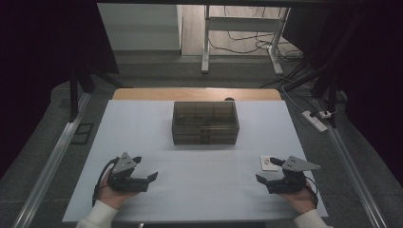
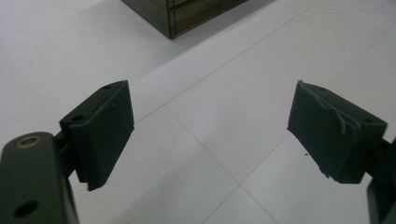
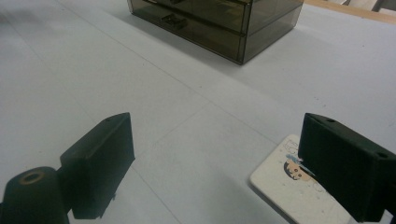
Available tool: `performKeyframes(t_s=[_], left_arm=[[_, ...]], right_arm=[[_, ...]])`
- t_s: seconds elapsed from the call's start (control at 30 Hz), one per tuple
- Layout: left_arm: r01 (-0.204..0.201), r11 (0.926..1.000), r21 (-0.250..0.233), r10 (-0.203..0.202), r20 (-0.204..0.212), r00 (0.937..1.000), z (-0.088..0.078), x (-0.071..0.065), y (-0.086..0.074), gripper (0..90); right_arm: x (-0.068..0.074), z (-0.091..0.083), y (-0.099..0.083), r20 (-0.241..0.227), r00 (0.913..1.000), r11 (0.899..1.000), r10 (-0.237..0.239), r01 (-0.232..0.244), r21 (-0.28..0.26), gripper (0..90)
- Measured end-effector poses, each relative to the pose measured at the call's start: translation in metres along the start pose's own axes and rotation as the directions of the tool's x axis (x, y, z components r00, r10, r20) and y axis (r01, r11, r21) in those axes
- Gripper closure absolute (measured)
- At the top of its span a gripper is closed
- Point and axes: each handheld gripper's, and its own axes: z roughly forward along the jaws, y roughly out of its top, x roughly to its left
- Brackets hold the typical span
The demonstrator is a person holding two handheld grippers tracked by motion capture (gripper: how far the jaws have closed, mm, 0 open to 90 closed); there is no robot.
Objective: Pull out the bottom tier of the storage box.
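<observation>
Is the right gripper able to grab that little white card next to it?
Probably yes. The right gripper is open, the white card lies flat just beside it, and nothing lies between them.

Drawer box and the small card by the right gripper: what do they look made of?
Drawer box: seemingly smoke-tinted clear plastic with a glossy finish, since the drawers show through its walls. Small card: likely matte paper or thin card, flat and white with a printed cartoon; it could be laminated.
</observation>
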Motion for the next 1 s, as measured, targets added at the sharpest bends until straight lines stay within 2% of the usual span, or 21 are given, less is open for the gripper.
performKeyframes(t_s=[0.17,0.2,0.43,0.57,0.7,1.0], left_arm=[[0.002,1.0,0.004,-0.002,-0.002,1.0,0.0014,0.0011,-0.0012,14.3],[0.005,1.0,0.006,-0.005,-0.004,1.0,0.0014,0.0019,-0.0021,14.3],[0.013,0.9999,0.002,-0.013,-0.008,0.9999,0.0009,0.0057,-0.0042,14.4],[0.011,0.9999,0.005,-0.011,-0.008,0.9999,0.0016,0.0067,-0.0042,14.4],[0.008,1.0,0.006,-0.008,-0.006,1.0,0.0019,0.0065,-0.0038,14.5],[0.003,0.9999,0.014,-0.003,-0.009,1.0,0.0043,0.0061,-0.0038,14.6]], right_arm=[[0.0002,-0.0007,-0.0004,0.002,1.0,1.0,-0.004,0.004,-0.011,10.6],[0.0007,-0.0007,-0.001,0.015,0.9999,1.0,-0.002,0.002,-0.025,10.4],[0.0022,0.0,-0.0018,0.045,0.9989,1.0,-0.011,0.012,-0.018,9.9],[0.0018,-0.0003,-0.0018,0.038,0.9993,1.0,-0.003,0.004,-0.026,10.3],[0.0017,-0.0003,-0.0021,0.05,0.9987,0.999,0.0,0.002,-0.038,10.3],[0.0023,-0.0003,-0.0013,0.053,0.9986,0.999,0.0,0.002,-0.036,10.9]])
